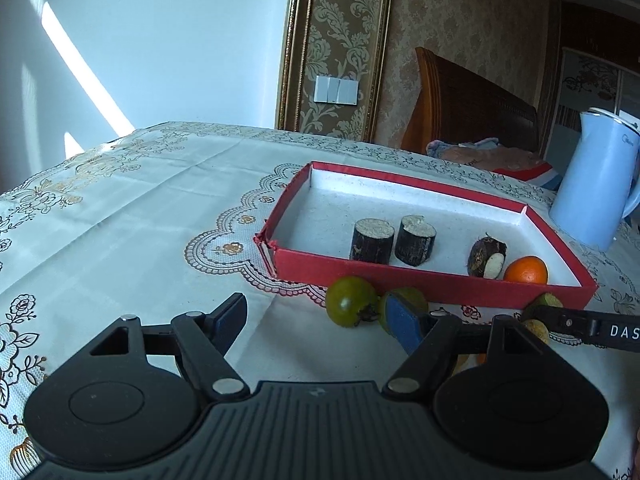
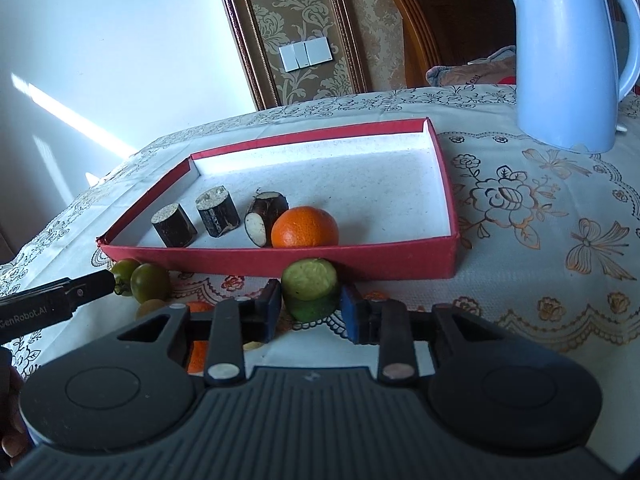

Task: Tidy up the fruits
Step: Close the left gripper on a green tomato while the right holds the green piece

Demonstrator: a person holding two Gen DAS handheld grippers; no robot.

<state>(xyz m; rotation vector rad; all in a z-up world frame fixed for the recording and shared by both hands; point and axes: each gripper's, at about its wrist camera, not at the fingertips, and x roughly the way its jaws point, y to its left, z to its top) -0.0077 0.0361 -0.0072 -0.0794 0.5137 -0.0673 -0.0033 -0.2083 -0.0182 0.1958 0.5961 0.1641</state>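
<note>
A red box [image 1: 420,280] [image 2: 280,264] with a white floor holds two dark cane pieces [image 1: 372,242] [image 2: 218,212], a dark root chunk [image 1: 486,258] [image 2: 266,216] and an orange [image 1: 526,270] [image 2: 305,227]. My right gripper [image 2: 312,310] is shut on a green cut fruit piece [image 2: 311,288] on the cloth just in front of the box wall. My left gripper [image 1: 316,318] stands open over the cloth with nothing between its pads. Two green tomatoes [image 1: 351,301] [image 2: 150,282] lie just beyond its fingertips, one partly hidden behind the right pad.
A light blue kettle [image 1: 596,184] [image 2: 572,52] stands right of the box. A yellowish fruit [image 2: 150,306] and something orange [image 2: 198,308] lie near the tomatoes, partly hidden. Patterned tablecloth [image 1: 120,208] spreads to the left. A wooden headboard and wall stand behind the table.
</note>
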